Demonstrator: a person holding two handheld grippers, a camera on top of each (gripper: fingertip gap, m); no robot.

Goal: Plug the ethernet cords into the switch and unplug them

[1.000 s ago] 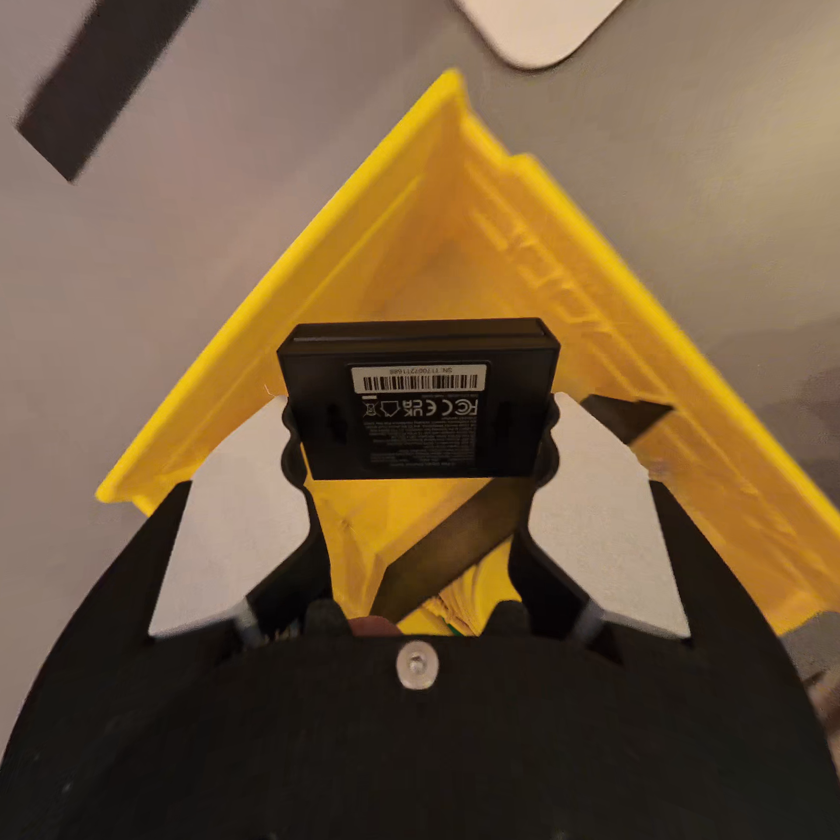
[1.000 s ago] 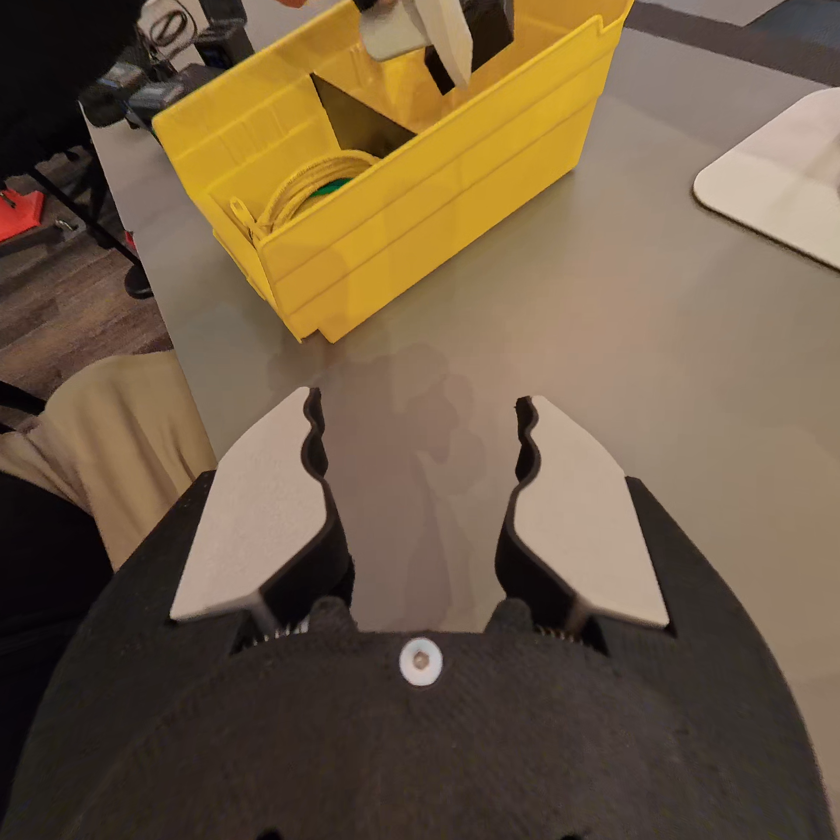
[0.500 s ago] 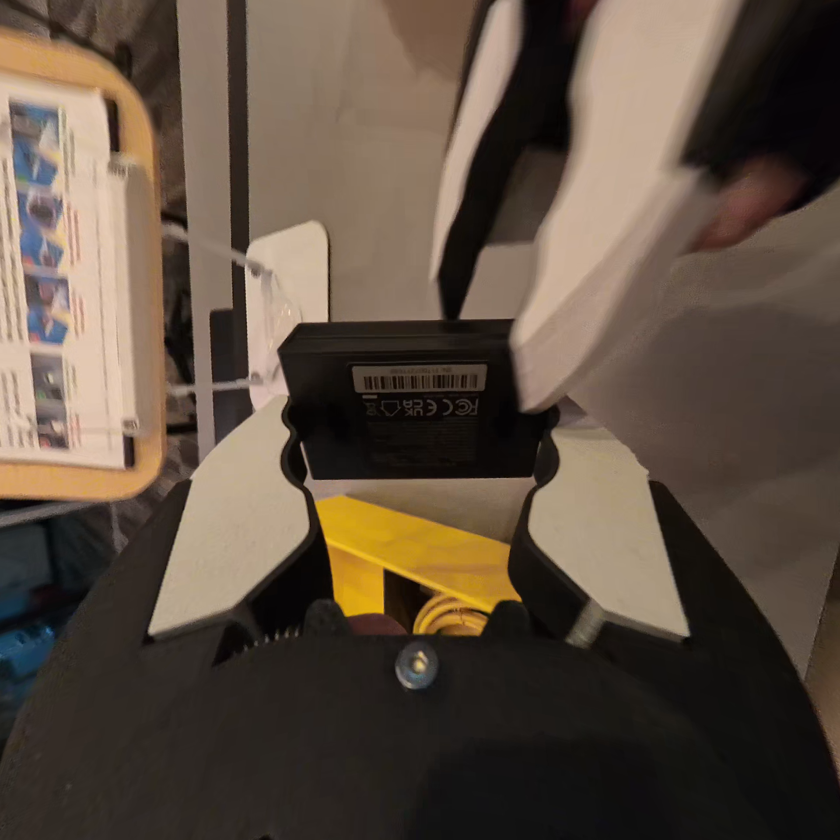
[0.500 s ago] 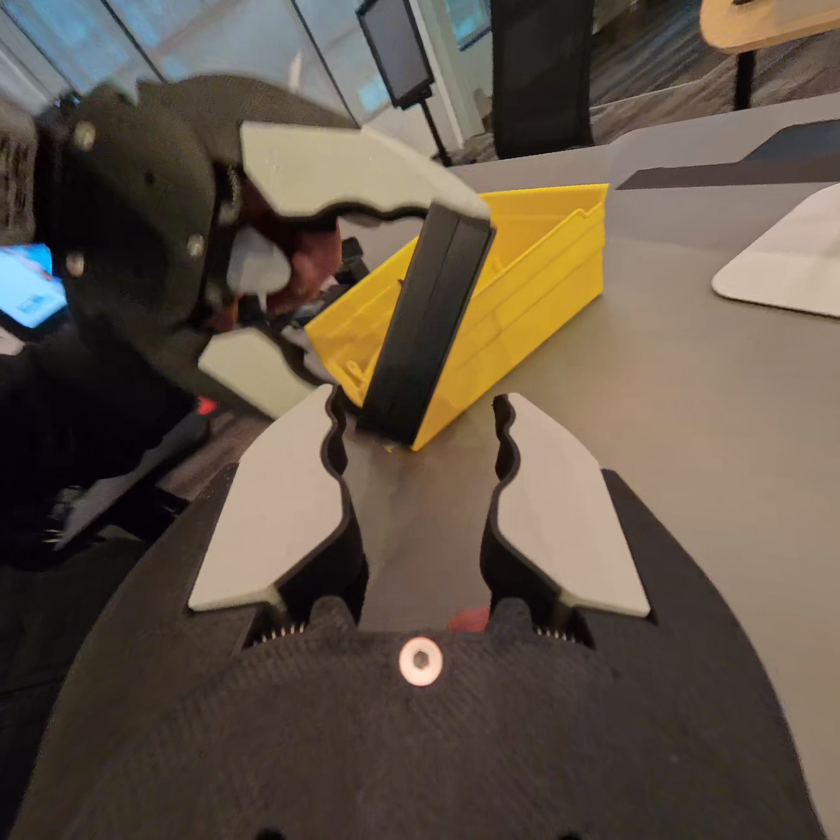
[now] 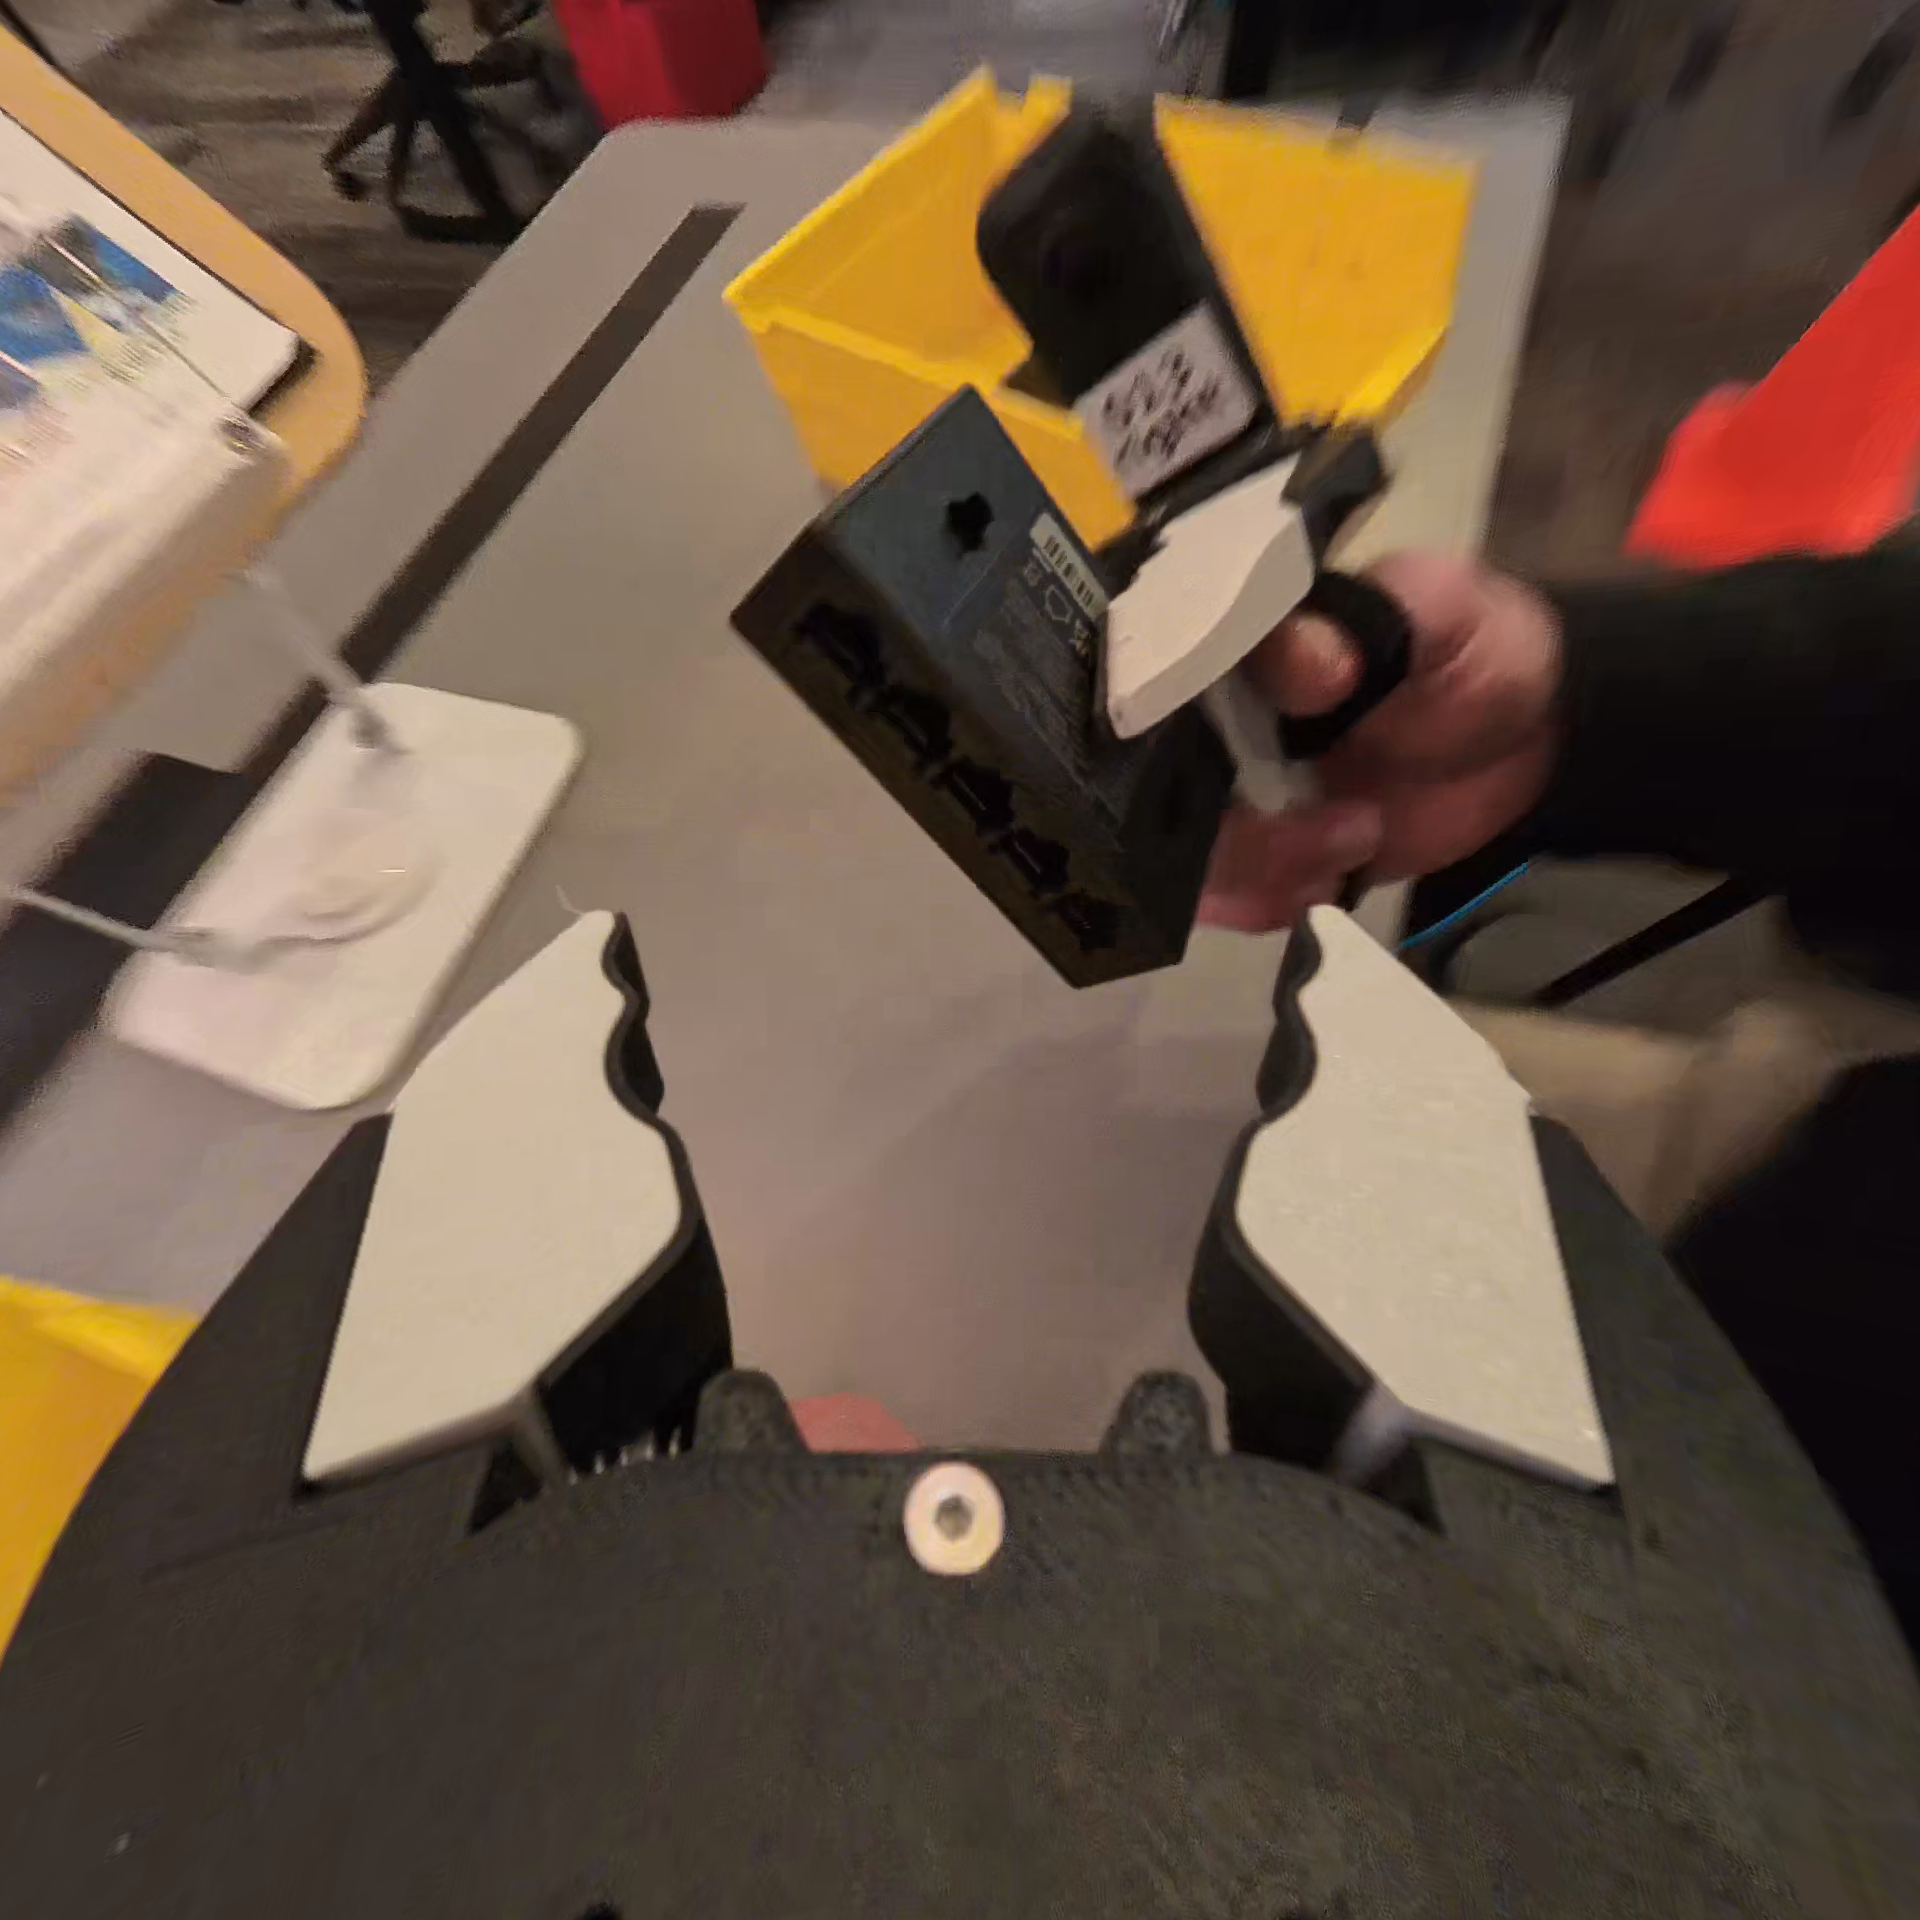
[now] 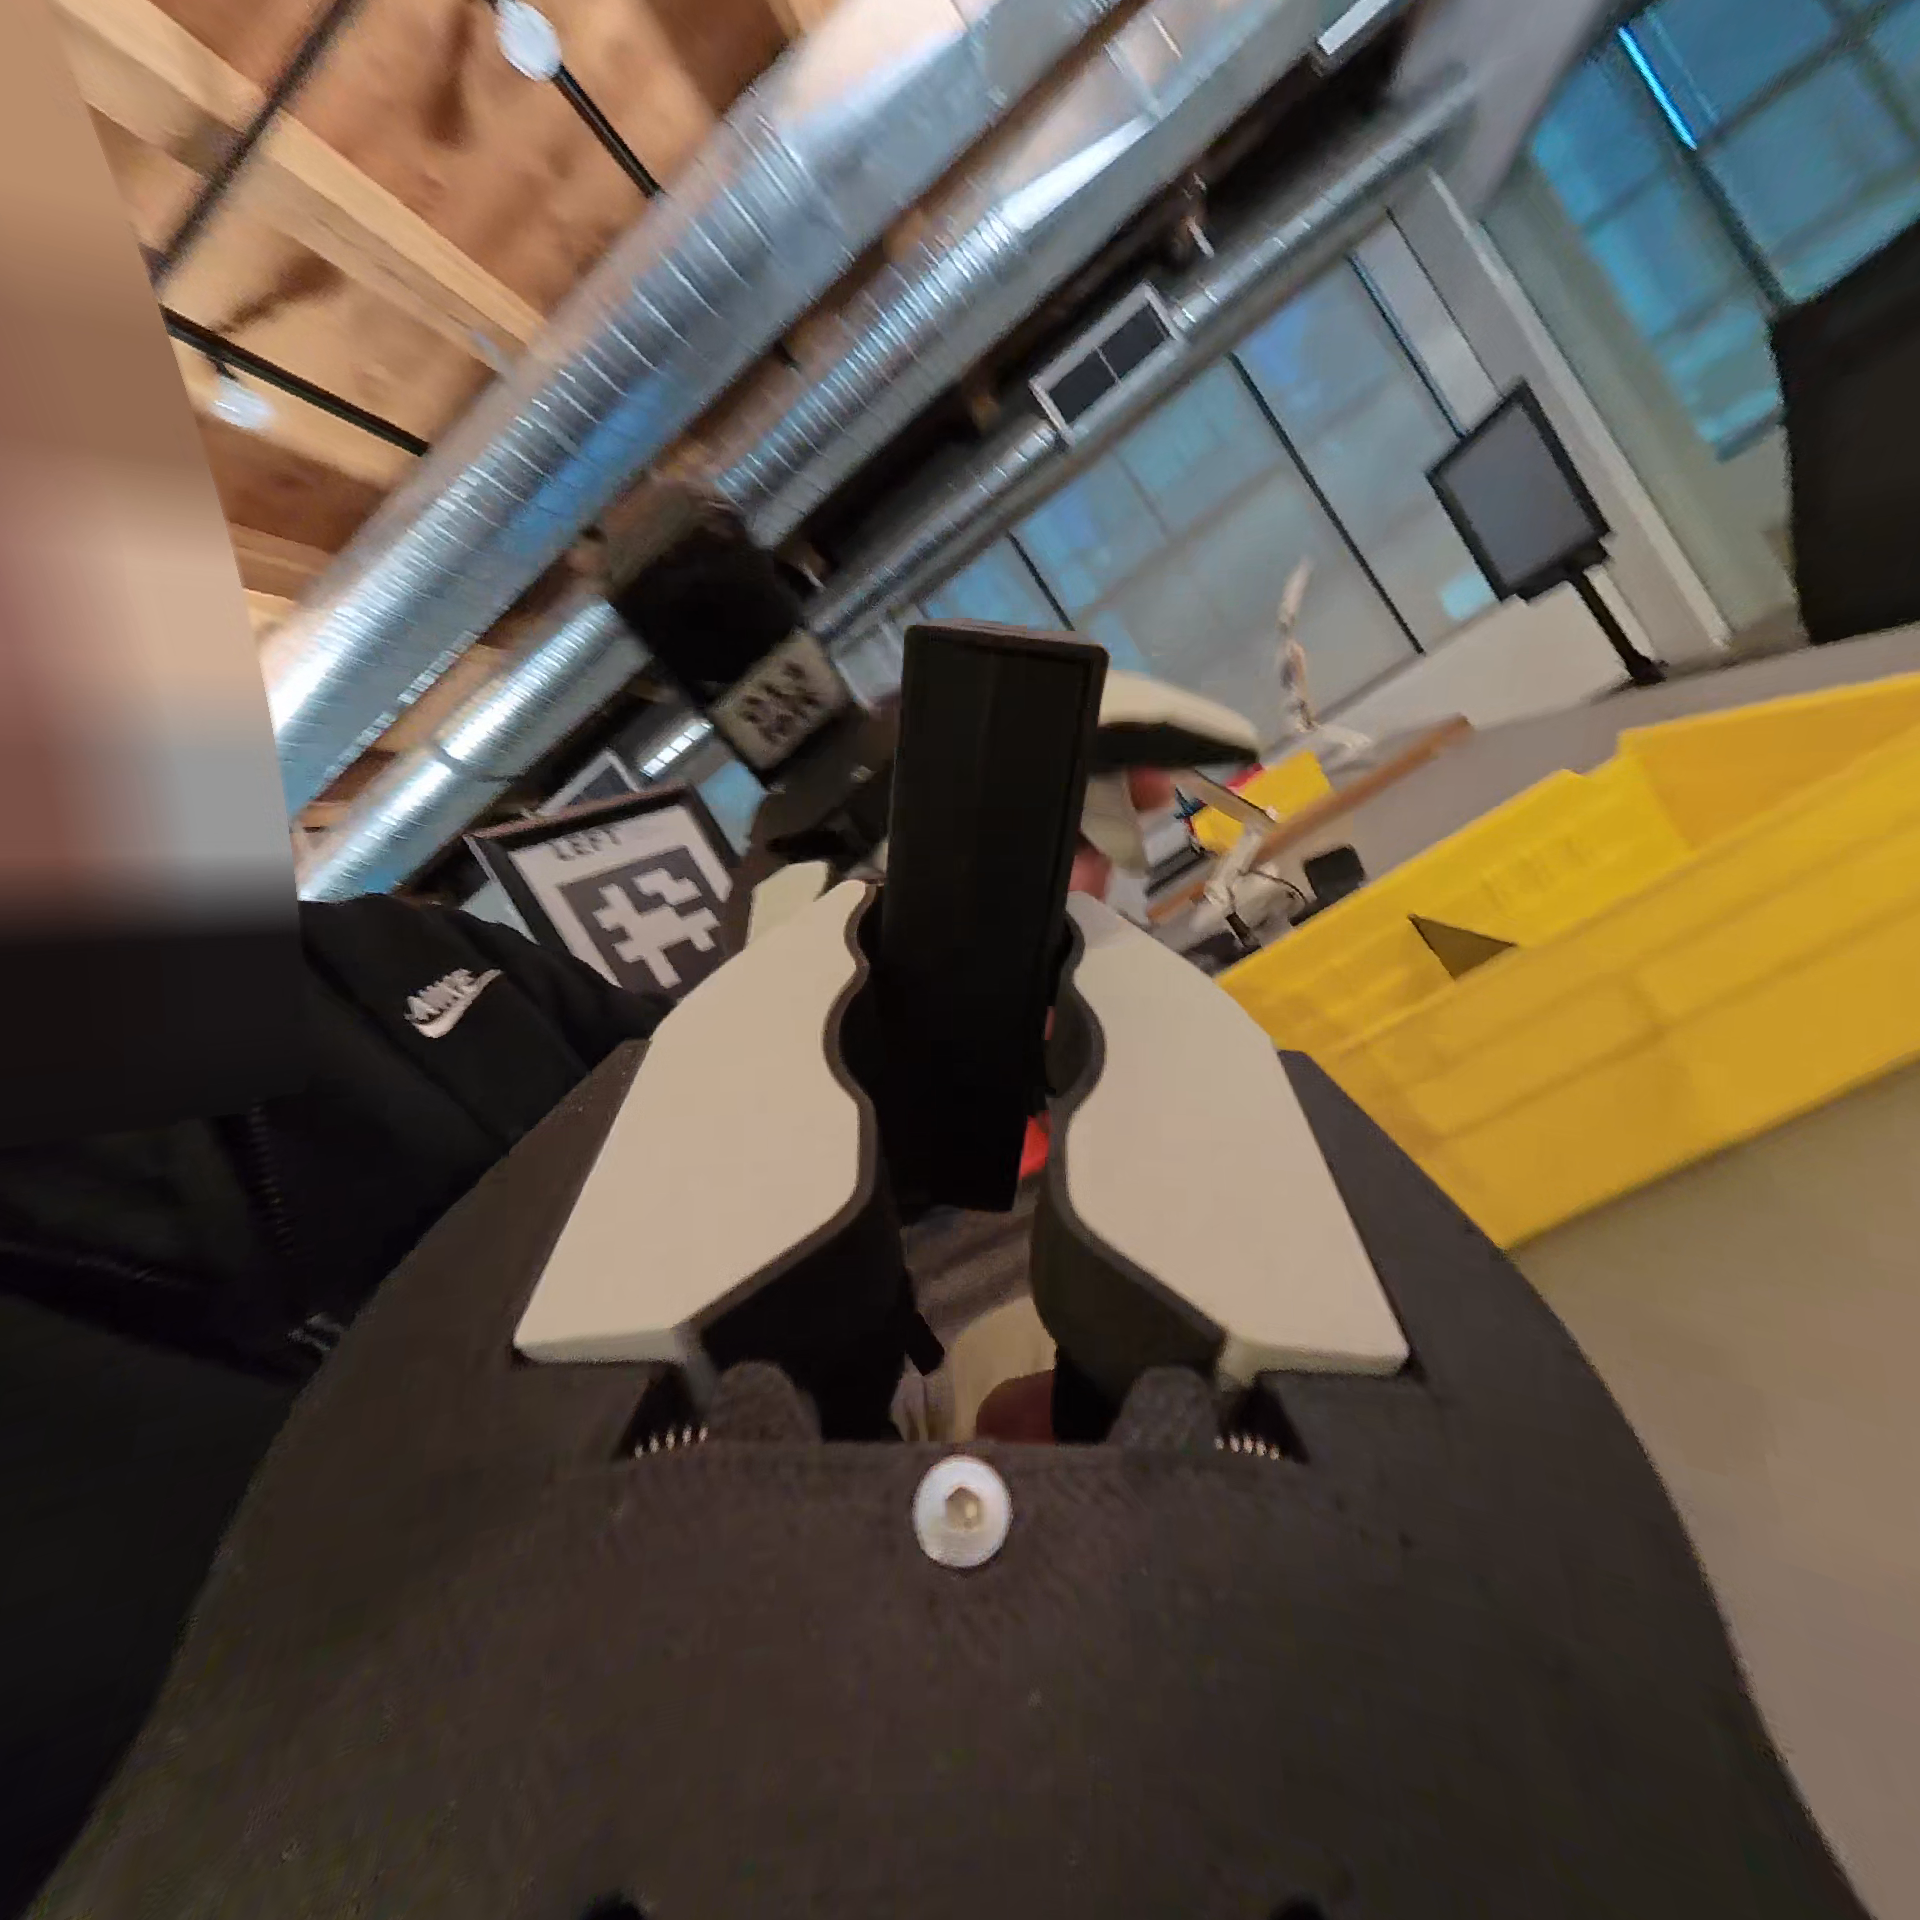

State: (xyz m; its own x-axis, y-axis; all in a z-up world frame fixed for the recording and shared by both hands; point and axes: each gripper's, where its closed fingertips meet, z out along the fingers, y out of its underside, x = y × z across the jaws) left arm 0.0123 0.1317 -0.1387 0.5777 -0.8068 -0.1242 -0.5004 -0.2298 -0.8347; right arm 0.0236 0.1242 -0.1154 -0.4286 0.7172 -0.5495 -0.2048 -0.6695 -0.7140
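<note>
The black ethernet switch (image 5: 987, 665) hangs tilted above the grey table (image 5: 831, 1091), with its row of ports facing down and to the left. My right gripper (image 5: 1174, 707) is shut on it across its thin sides. In the right wrist view the switch (image 6: 987, 831) stands edge-on between the pads of my right gripper (image 6: 971, 914), which press on both of its faces. My left gripper (image 5: 961, 925) is wide open and empty, just below and in front of the switch. No ethernet cords show.
A yellow bin (image 5: 883, 301) stands on the table behind the switch and also shows in the right wrist view (image 6: 1558, 987). A white pad (image 5: 343, 883) lies at the left. Another yellow bin's corner (image 5: 62, 1382) is at the lower left. A hand (image 5: 1434, 727) holds the right gripper. The grippers are tip to tip, or close to it.
The switch passed from my left gripper to my right. The right pads closed on it, the left jaws opened and let go, and the left gripper drew back.
</note>
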